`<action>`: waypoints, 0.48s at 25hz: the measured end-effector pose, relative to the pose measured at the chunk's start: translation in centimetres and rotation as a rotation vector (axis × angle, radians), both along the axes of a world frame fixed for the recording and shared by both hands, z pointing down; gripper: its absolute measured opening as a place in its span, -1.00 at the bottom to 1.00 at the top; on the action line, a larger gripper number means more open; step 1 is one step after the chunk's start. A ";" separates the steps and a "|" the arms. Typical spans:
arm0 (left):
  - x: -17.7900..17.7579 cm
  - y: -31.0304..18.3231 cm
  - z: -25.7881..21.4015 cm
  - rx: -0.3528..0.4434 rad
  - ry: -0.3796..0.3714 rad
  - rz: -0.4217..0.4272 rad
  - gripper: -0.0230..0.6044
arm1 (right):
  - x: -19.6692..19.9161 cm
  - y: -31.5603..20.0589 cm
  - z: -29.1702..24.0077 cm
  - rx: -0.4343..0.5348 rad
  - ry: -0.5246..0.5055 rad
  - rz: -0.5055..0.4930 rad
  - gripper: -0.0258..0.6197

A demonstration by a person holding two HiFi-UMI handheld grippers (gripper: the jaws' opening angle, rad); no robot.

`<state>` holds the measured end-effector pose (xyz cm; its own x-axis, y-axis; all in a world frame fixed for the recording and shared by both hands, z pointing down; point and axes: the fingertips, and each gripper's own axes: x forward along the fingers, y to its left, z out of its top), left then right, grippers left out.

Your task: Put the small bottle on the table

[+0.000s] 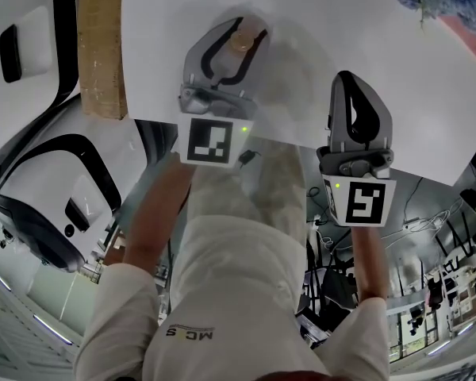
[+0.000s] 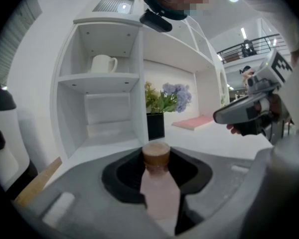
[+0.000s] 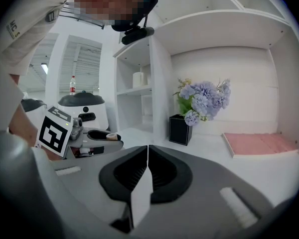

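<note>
A small pale-pink bottle (image 2: pixel 158 193) with a brown cap stands upright between the jaws of my left gripper (image 2: pixel 157 176), which is shut on its body. In the head view the cap of the bottle (image 1: pixel 250 40) shows at the tip of the left gripper (image 1: pixel 239 32), over the white table (image 1: pixel 325 46) near its front edge. The right gripper (image 1: pixel 351 86) hovers to the right over the same edge. Its jaws are shut with nothing between them, as the right gripper view (image 3: pixel 147 166) shows. I cannot tell whether the bottle's base touches the table.
A white shelf unit (image 2: pixel 104 88) with a mug (image 2: pixel 103 62) stands behind the table. A black vase of blue flowers (image 3: pixel 181 129) and a pink mat (image 3: pixel 261 143) sit at the back. A wooden board (image 1: pixel 101 46) and black-and-white machines (image 1: pixel 40 213) are to the left.
</note>
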<state>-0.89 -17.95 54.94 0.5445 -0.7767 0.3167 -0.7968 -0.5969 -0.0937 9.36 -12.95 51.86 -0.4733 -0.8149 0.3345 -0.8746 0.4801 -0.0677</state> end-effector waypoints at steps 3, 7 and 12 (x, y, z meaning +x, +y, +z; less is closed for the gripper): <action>0.3 0.0 0.0 0.021 -0.013 0.003 -0.50 | -0.1 0.1 0.3 -0.013 0.002 -0.012 -0.94; 0.5 0.1 0.3 -0.004 -0.025 0.006 -0.39 | -0.7 0.2 0.1 -0.019 -0.003 -0.022 -0.94; 1.4 0.4 0.4 -0.028 -0.041 0.032 0.11 | -0.8 -0.2 -0.7 -0.014 0.004 -0.030 -0.94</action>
